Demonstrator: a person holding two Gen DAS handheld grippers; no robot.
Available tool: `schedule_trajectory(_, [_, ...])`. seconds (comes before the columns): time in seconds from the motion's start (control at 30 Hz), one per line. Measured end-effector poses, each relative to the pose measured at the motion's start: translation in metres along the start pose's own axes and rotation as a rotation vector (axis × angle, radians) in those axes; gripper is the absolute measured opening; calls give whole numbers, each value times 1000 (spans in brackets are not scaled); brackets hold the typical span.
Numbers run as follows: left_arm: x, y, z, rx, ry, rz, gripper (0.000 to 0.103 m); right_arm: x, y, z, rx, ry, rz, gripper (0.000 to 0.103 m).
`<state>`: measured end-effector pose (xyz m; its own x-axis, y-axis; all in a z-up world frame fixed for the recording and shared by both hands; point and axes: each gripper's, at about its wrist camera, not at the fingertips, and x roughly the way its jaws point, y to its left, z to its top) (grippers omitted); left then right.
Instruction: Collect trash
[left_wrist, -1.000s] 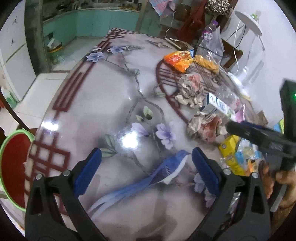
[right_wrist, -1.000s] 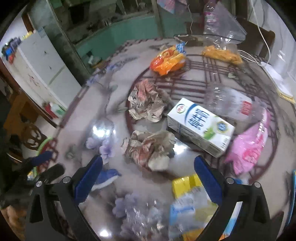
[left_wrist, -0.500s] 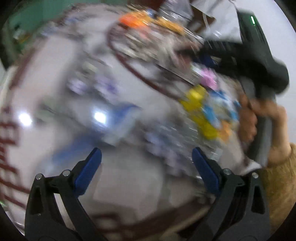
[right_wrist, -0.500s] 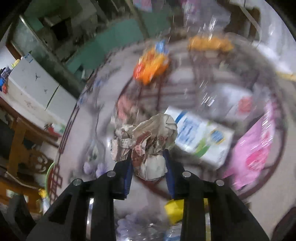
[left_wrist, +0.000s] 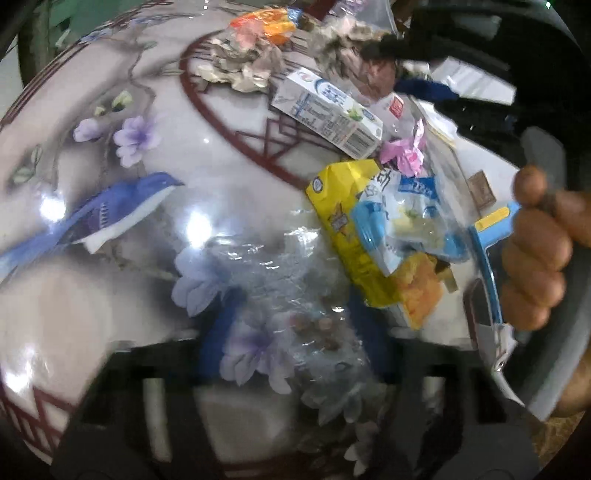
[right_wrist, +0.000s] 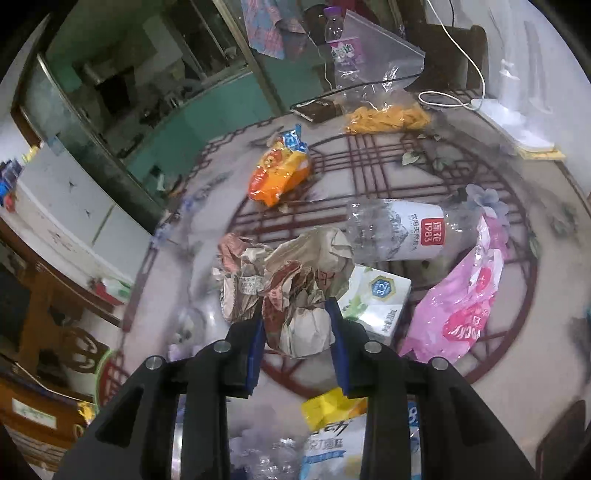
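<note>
My right gripper (right_wrist: 297, 328) is shut on a crumpled paper ball (right_wrist: 306, 284) and holds it above the table (right_wrist: 424, 177); it also shows at the top of the left wrist view (left_wrist: 354, 55). My left gripper (left_wrist: 295, 354) is blurred, its blue pads closing around a clear crumpled plastic wrapper (left_wrist: 295, 295) on the table. Nearby lie a milk carton (left_wrist: 328, 114), a yellow and blue snack bag (left_wrist: 376, 236), a pink wrapper (right_wrist: 461, 306), a flattened clear bottle (right_wrist: 399, 229), an orange snack bag (right_wrist: 280, 173) and a second paper ball (left_wrist: 240, 66).
A clear bag with yellow food (right_wrist: 384, 114), an upright bottle (right_wrist: 341, 44) and a white cable (right_wrist: 450, 99) are at the table's far side. A green-rimmed bin (right_wrist: 101, 373) stands on the floor at the left. The person's hand (left_wrist: 535, 251) holds the right gripper.
My right gripper closed on the crumpled paper ball and lifted it. My left gripper swung right over the clear plastic wrapper and its pads have come much closer together.
</note>
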<state>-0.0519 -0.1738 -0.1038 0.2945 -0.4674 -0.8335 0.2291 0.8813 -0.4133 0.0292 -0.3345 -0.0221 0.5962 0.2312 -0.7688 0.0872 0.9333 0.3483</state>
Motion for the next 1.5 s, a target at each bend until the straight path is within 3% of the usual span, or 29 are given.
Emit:
schedule_trajectory(0.13, [-3, 7, 4, -1, -18, 11, 33, -13, -1, 3, -25, -52, -46, 31])
schedule_trajectory(0.2, [-9, 12, 4, 8, -43, 14, 8, -16, -5, 5, -3, -57, -26, 31])
schedule_trajectory(0.63, [-85, 63, 47, 34, -215, 78, 8, -23, 5, 5, -10, -74, 10, 31])
schedule_trajectory(0.87, [-154, 106, 87, 90, -370, 223, 8, -28, 31, 3, -61, -98, 5, 31])
schedule_trajectory(1.03, [-173, 141, 90, 61, -472, 324, 8, -23, 59, -2, -120, -106, -7, 31])
schedule_trajectory(1.1, [-174, 156, 87, 30, -475, 361, 8, -22, 72, -5, -157, -114, -17, 31])
schedule_trajectory(1.17, [-178, 172, 88, -27, -476, 334, 8, -21, 81, -8, -187, -123, -23, 31])
schedule_trajectory(1.5, [-202, 195, 80, -24, -526, 413, 9, -15, 120, -25, -299, -135, -38, 31])
